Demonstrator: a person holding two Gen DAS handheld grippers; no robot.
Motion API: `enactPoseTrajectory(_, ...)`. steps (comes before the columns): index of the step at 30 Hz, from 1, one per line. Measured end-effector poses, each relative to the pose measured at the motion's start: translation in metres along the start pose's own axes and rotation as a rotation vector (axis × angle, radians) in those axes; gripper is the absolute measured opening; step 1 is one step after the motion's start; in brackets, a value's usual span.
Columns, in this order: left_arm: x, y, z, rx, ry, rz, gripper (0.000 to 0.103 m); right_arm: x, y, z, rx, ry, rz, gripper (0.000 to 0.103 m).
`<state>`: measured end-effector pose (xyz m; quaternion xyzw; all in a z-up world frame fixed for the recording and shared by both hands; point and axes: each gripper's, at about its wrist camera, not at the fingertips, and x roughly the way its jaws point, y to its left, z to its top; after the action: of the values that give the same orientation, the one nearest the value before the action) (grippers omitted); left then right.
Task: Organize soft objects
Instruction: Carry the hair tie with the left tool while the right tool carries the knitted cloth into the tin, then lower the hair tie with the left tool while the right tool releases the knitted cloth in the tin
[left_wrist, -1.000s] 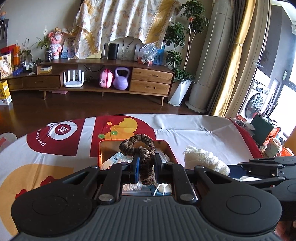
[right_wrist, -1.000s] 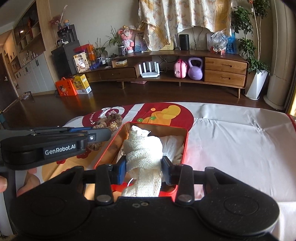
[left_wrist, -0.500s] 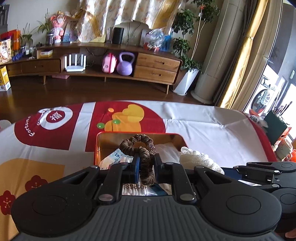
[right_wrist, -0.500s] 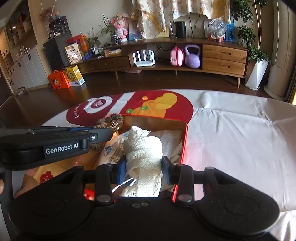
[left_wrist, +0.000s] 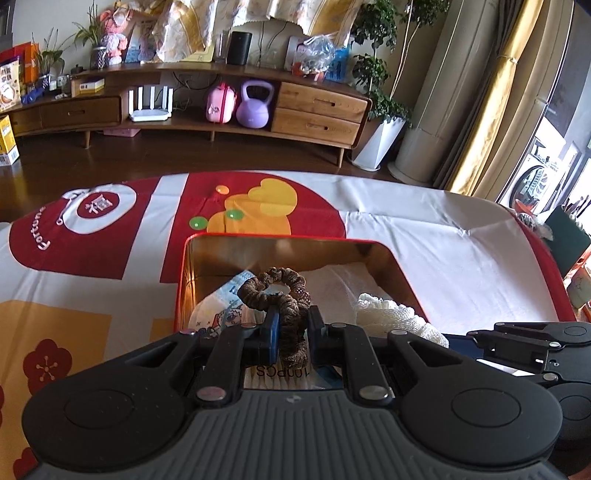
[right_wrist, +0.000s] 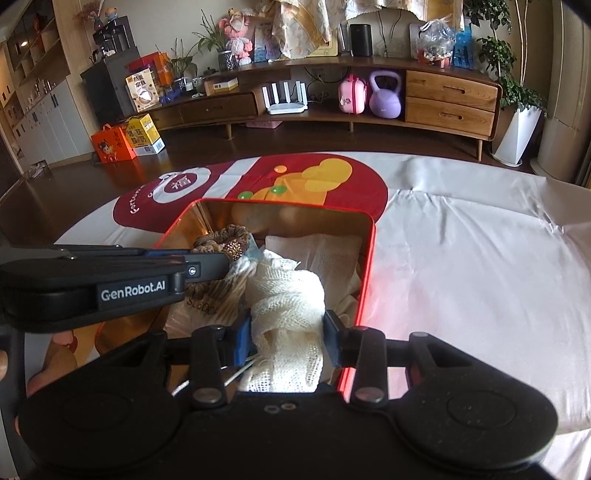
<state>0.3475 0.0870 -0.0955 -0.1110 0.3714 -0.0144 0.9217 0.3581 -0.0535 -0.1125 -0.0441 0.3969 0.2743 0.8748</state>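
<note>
Between the left claw (left_wrist: 291, 328) pads hangs a brown scrunchie (left_wrist: 279, 291).

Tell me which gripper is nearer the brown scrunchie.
Left. The left gripper is shut on the scrunchie over the red tin. The right gripper is beside it, clamped on a white mesh bundle.

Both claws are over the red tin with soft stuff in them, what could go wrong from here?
1. The left claw and right claw work side by side over the red tin; they could bump.
2. The brown scrunchie loops past the fingers; on release it might snag instead of dropping.
3. The white knit cloth is bulky and near the tin's right wall, so part may drape over the rim. The tin already holds packets, leaving little room.
</note>
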Motion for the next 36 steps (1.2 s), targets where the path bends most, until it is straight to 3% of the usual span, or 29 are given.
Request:
enactPoseTrajectory(8,0.012,0.002,-0.004,-0.005,0.034,0.009,0.015,0.003,0.000,0.000,0.016,-0.001,0.004,0.042)
enactPoseTrajectory(12,0.016,0.004,-0.006,-0.012,0.050,0.016,0.015,0.001,0.001,-0.001,0.016,-0.004,0.001,0.051)
enactPoseTrajectory(17,0.015,0.003,-0.006,-0.009,0.068,0.025,0.016,-0.002,0.002,-0.002,0.015,-0.009,0.000,0.052)
enactPoseTrajectory(22,0.011,0.001,-0.006,-0.007,0.067,0.036,0.030,-0.010,0.002,-0.003,0.013,-0.015,0.008,0.055)
enactPoseTrajectory(36,-0.021,-0.005,-0.006,0.000,0.039,0.021,0.030,-0.040,0.006,-0.004,0.010,-0.051,0.008,0.062)
